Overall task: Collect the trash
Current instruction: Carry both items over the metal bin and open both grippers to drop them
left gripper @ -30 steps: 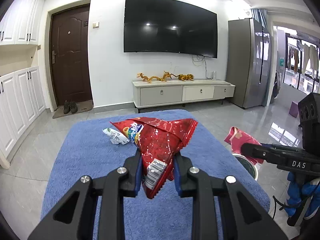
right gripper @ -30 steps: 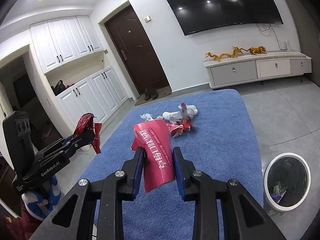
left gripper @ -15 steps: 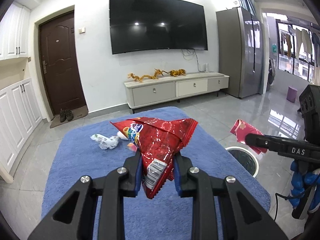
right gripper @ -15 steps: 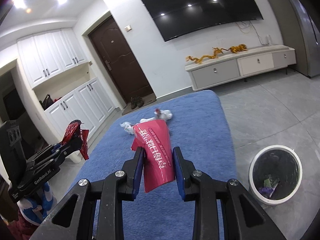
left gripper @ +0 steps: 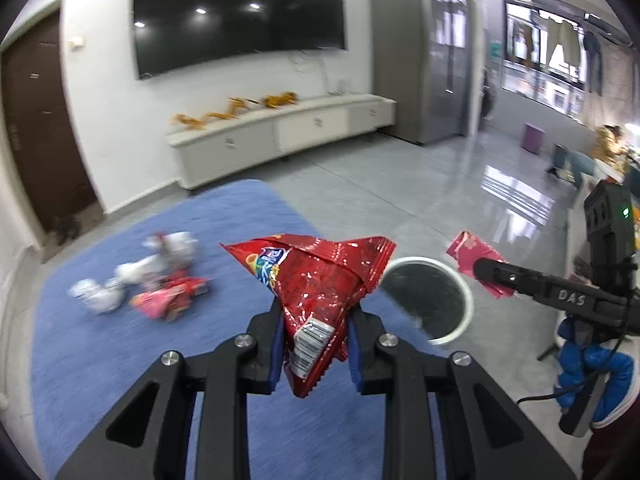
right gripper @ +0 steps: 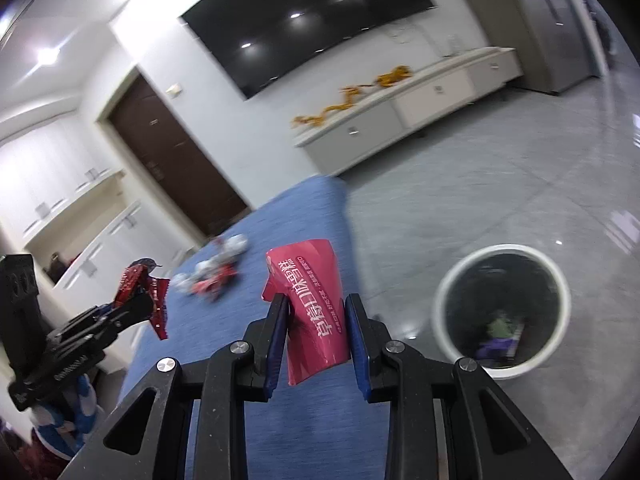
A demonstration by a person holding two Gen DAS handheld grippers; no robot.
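Worktop (left gripper: 100,360): blue, towel-like surface. Its far edge is rounded, with grey tiled floor (left gripper: 400,184) beyond. Its right edge runs just beside the waste bin. In the right wrist view a strip of bare blue lies between the held items and the far edge.

Loose litter (left gripper: 160,280): white crumpled pieces and a red wrapper, clustered on the left-centre of the worktop, well apart from both tongs. Blurred; individual pieces cannot be told apart.

Left tongs (left gripper: 316,344): pinching a red snack bag (left gripper: 316,280) by its lower part. The bag's narrow, barcode-bearing end points down toward the camera; its wide end fans upward and away. Long axis roughly upright. It is held in the air above the worktop's right portion, just left of the bin.

Waste bin (left gripper: 464,320): round, white rim, dark liner, standing on the floor beside the worktop's right edge. Purple and green scraps show inside it in the right wrist view.

Right tongs (right gripper: 316,332): pressed onto a pink printed sleeve (right gripper: 312,300), flattened, with white lettering running along its length. Long axis near upright, top leaning slightly left and away. It is held above the worktop's right edge, the bin (right gripper: 500,312) lower right of it and open floor to the right.
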